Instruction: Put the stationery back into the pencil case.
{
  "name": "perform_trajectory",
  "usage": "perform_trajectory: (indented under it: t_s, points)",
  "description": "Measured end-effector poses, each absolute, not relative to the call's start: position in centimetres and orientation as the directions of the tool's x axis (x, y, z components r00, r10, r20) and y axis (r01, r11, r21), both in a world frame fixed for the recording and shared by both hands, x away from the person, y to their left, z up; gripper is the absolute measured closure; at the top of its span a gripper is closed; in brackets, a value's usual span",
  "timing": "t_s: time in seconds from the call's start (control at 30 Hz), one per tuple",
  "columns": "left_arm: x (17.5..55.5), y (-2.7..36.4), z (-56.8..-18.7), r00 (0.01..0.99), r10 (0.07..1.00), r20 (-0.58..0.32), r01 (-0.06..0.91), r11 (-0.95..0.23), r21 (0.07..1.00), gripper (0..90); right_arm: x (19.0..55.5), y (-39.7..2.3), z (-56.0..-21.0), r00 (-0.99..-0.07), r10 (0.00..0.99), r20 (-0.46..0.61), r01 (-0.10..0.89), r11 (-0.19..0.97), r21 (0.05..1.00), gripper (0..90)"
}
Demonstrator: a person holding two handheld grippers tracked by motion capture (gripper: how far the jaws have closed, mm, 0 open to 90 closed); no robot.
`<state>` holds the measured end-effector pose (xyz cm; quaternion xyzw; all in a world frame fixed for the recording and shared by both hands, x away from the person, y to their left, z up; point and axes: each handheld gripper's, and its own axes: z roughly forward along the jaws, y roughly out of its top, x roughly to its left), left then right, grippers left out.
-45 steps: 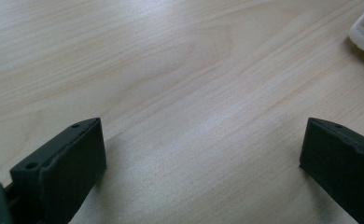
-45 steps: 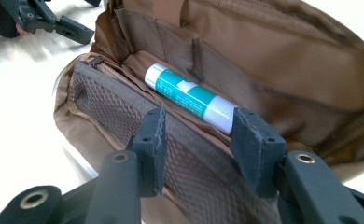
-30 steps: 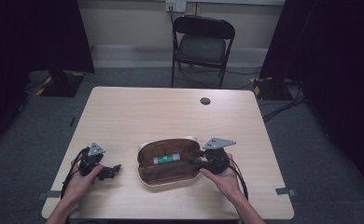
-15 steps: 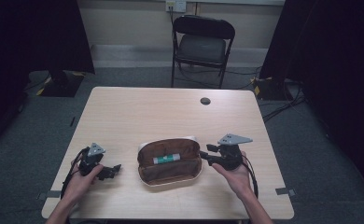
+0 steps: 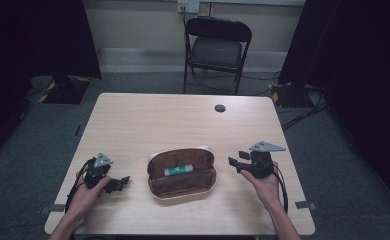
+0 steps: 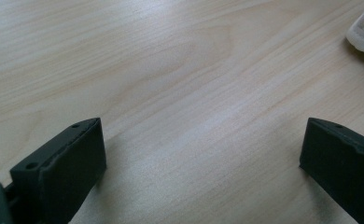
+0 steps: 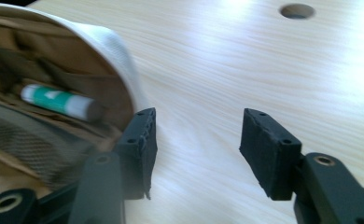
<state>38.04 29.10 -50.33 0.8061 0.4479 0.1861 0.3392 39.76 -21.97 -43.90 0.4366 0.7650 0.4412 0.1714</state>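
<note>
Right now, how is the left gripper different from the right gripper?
The left gripper sits well away from the open pouch; the right gripper is close beside its end. The left gripper rests low on the table with jaws spread wide; the right gripper's jaws stand less far apart and have just been opening. Both are black, empty and point toward the pouch.

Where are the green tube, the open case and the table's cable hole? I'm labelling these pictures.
green tube (image 5: 177,170), high view, its middle.
open case (image 5: 183,187), high view, brown lining.
cable hole (image 5: 220,108), high view, its centre.
</note>
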Motion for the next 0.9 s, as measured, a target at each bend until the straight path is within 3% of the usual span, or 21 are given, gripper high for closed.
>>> perform_trajectory:
  t_s: [0.37, 0.53, 0.6, 0.7, 0.9]
  points:
    - [38.0, 29.1, -50.3, 0.53, 0.848, -0.002, 0.595, -0.37, 0.713, 0.0, 41.5, -25.3, -47.4, -0.435, 0.892, 0.125, 0.615, 0.193, 0.764, 31.7]
    - [38.0, 29.1, -50.3, 0.529, 0.849, -0.001, 0.595, -0.369, 0.714, 0.0, 41.9, -25.9, -49.0, -0.396, 0.913, 0.101, 0.681, 0.218, 0.699, 21.3]
    - [38.0, 29.1, -50.3, 0.528, 0.849, -0.002, 0.595, -0.368, 0.715, 0.0, 41.9, -25.9, -49.2, -0.398, 0.913, 0.092, 0.673, 0.222, 0.706, 20.8]
    - [38.0, 29.1, -50.3, 0.528, 0.849, -0.002, 0.595, -0.368, 0.715, 0.0, 41.4, -25.3, -49.8, -0.408, 0.913, -0.012, 0.621, 0.287, 0.729, 17.9]
    - [38.0, 29.1, -50.3, 0.529, 0.849, -0.001, 0.595, -0.37, 0.714, 0.0, 41.3, -25.1, -50.0, -0.393, 0.919, -0.01, 0.616, 0.271, 0.74, 17.3]
